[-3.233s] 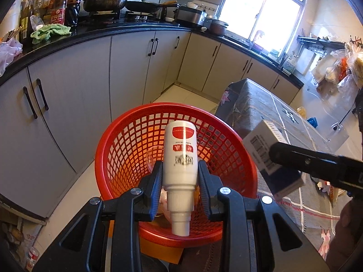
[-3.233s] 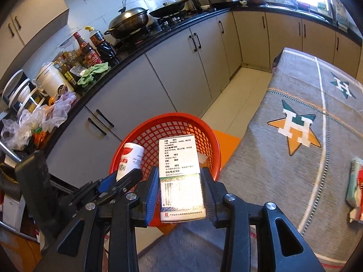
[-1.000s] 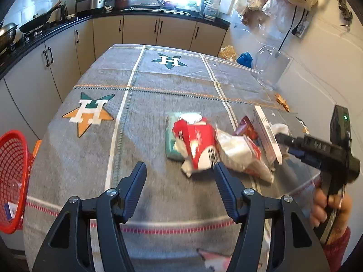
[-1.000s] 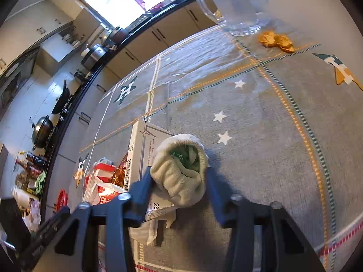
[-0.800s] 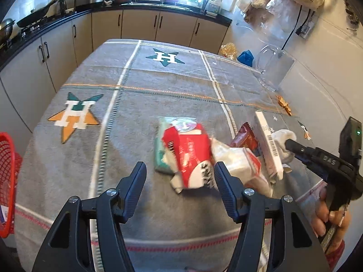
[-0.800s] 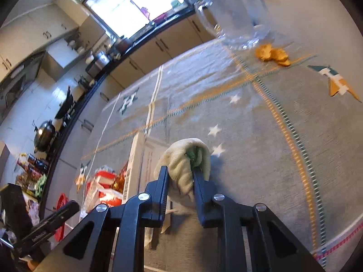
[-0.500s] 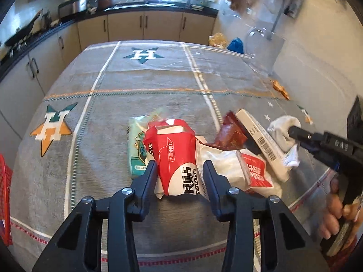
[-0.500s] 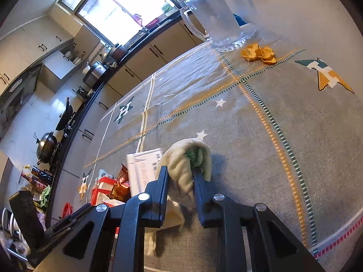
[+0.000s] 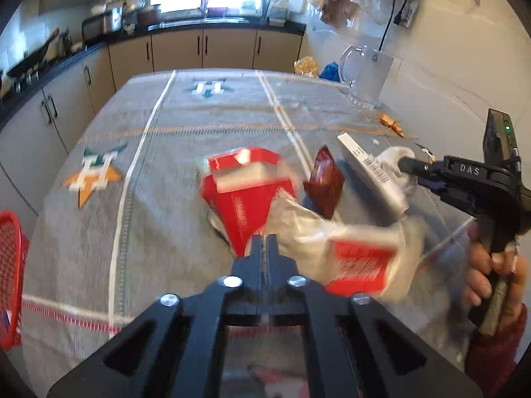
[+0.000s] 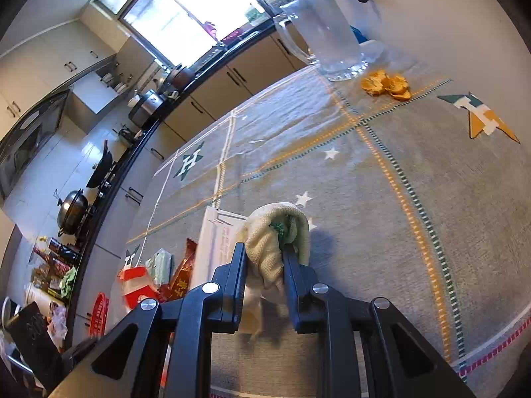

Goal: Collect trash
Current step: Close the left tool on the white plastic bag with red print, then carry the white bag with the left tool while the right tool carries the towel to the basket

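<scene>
My left gripper (image 9: 265,243) is shut on the lower tip of a crumpled red wrapper (image 9: 245,192), held just over the grey tablecloth (image 9: 159,172). A white and red plastic bag (image 9: 351,248), a dark red packet (image 9: 323,182) and a white box (image 9: 371,169) lie beside it. My right gripper (image 10: 265,258) is shut on a cream cloth wad (image 10: 268,235) with green inside. It shows in the left wrist view (image 9: 403,162) at the right, next to the box (image 10: 215,242). The red basket (image 9: 10,275) stands off the table's left edge.
A glass pitcher (image 10: 332,39) and orange peel scraps (image 10: 385,86) sit at the far right of the table. A teal pack (image 10: 162,265) lies in the trash pile. Kitchen cabinets (image 9: 199,49) and a counter run along the far and left walls.
My left gripper has closed from wide open onto the red wrapper and lifted it, blurring the pile. My right gripper stays shut on the cloth wad and has shifted slightly.
</scene>
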The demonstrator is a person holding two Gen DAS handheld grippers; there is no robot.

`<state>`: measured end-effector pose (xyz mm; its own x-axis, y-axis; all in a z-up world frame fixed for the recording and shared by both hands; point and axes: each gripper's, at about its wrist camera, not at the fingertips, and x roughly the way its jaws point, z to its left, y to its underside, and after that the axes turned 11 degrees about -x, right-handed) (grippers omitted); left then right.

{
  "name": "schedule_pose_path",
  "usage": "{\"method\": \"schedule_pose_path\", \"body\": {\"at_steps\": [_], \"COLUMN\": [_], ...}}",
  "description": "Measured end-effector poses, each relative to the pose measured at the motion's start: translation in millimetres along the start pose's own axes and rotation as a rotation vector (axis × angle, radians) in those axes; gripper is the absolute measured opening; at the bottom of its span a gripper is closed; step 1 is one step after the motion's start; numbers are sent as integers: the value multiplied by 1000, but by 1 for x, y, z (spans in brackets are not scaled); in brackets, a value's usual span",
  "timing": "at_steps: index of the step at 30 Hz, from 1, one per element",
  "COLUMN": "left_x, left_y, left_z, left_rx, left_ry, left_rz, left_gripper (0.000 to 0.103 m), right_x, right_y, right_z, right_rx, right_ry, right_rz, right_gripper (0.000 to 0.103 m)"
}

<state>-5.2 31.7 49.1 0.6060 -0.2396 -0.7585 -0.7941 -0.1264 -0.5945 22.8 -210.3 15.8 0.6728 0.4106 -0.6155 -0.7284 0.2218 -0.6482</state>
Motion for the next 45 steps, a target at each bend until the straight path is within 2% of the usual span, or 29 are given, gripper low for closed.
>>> {"method": "schedule_pose_path", "body": {"at_steps": [5, 7, 9, 11, 14, 17, 21, 26, 28, 29, 32, 36, 45], "left_x": [-6, -6, -6, -13, -13, -3, 16, 26, 25, 25, 21, 12, -16], "left_y": [10, 13, 15, 18, 18, 20, 19, 19, 21, 23, 25, 27, 29], "left_z": [24, 31, 34, 28, 17, 13, 6, -15, -21, -24, -30, -40, -47], "left_rx": [-35, -54, -90, -80, -72, -135, -183, -159, -150, -141, -125, -83, -10], "left_ry": [-18, -3, 40, 69, 119, 173, 169, 200, 210, 210, 221, 204, 171], "left_rz": [22, 47, 88, 62, 92, 142, 187, 203, 191, 181, 150, 100, -2], "left_gripper": [0, 5, 46, 63, 67, 72, 72, 72, 67, 53, 46, 43, 42], "right_x": [1, 1, 1, 1, 1, 0, -1, -1, 0, -1, 0, -2, -14], "right_y": [1, 0, 0, 0, -1, -1, -1, -1, -1, -1, -2, -2, 0], "right_z": [8, 7, 6, 5, 5, 4, 4, 3, 4, 4, 7, 10, 24], "right_rx": [-36, -36, -33, -27, -27, -21, -26, -30, -38, -42, -53, -69, -125], "right_ry": [-1, -2, 3, -1, -1, -9, -20, -30, -33, -33, -38, -35, -67], "right_rz": [-3, -5, -4, -5, -8, -9, -11, -7, -7, -7, -7, -19, -69], "right_gripper": [23, 23, 23, 23, 23, 23, 23, 23, 23, 23, 23, 23, 23]}}
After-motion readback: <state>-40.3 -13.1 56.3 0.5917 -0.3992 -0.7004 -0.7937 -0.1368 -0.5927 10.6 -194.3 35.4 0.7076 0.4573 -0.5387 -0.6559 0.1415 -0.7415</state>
